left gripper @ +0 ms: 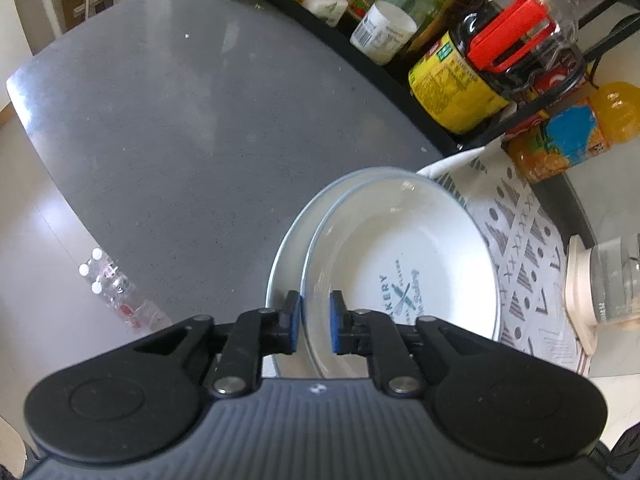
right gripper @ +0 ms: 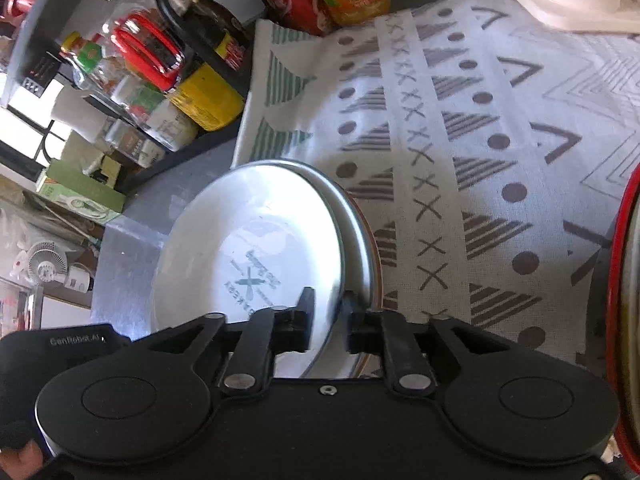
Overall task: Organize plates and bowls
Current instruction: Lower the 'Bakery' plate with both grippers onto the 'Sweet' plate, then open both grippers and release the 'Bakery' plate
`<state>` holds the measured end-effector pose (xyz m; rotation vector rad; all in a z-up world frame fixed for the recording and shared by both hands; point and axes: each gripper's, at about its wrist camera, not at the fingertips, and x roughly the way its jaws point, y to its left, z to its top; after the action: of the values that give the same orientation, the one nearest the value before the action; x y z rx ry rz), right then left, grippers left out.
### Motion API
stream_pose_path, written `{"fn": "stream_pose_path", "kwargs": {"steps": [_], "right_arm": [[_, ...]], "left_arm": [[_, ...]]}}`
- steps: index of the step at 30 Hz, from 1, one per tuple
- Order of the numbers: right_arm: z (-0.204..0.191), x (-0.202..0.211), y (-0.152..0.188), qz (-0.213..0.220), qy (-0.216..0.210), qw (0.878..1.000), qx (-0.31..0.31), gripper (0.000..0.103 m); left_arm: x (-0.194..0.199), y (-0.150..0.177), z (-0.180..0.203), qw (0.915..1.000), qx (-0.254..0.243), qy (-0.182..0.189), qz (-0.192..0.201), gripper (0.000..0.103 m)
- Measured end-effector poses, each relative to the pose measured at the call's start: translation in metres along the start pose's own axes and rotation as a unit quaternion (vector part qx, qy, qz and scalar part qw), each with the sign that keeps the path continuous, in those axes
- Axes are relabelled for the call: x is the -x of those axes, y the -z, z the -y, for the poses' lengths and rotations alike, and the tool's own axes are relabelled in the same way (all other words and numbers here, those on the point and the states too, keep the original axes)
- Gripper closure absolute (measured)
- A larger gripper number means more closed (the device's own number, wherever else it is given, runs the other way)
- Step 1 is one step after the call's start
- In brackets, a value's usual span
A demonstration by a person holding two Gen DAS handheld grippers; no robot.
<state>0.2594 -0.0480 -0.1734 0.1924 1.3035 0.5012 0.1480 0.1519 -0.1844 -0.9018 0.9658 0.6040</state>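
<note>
Two white plates sit stacked at the edge of a patterned cloth (right gripper: 460, 140), partly overhanging onto the grey, faintly speckled worktop (left gripper: 160, 140). The top plate (left gripper: 400, 264) is glossy and shallow, thin blue line round the rim, with a faded teal bakery emblem printed in the well. The plate beneath (left gripper: 280, 264) shows only as a crescent of rim on one side.

The left gripper (left gripper: 314, 328) has its blue-padded fingers standing either side of the top plate's near rim, a narrow gap between them; whether the pads actually press the rim is hard to say. The right gripper (right gripper: 328, 322) straddles the rim on the opposite side in the same way, black fingers close together, contact equally unclear.

The cloth is woven, white with grey triangles, dots and crosses. Along the worktop's back edge stands a black wire rack (left gripper: 540, 108) crowded with jars and bottles, including a yellow-labelled jar (left gripper: 452, 88). A red-rimmed dish (right gripper: 626, 320) is cut off at the right wrist view's right edge.
</note>
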Motion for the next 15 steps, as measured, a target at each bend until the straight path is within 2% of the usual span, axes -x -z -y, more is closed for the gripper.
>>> {"fn": "stream_pose_path", "kwargs": {"steps": [2, 5, 15], "right_arm": [[-0.003, 0.008, -0.002, 0.010, -0.001, 1.000, 0.006, 0.069], [-0.008, 0.019, -0.004, 0.024, -0.009, 1.000, 0.014, 0.062], [-0.011, 0.036, 0.001, 0.038, -0.017, 0.999, 0.026, 0.050]], "left_arm": [[0.006, -0.002, 0.002, 1.0000, 0.001, 0.001, 0.005, 0.075], [0.018, -0.002, 0.008, 0.9997, -0.003, 0.008, 0.022, 0.059], [0.040, 0.007, 0.019, 0.9986, -0.027, 0.014, 0.042, 0.040]]}}
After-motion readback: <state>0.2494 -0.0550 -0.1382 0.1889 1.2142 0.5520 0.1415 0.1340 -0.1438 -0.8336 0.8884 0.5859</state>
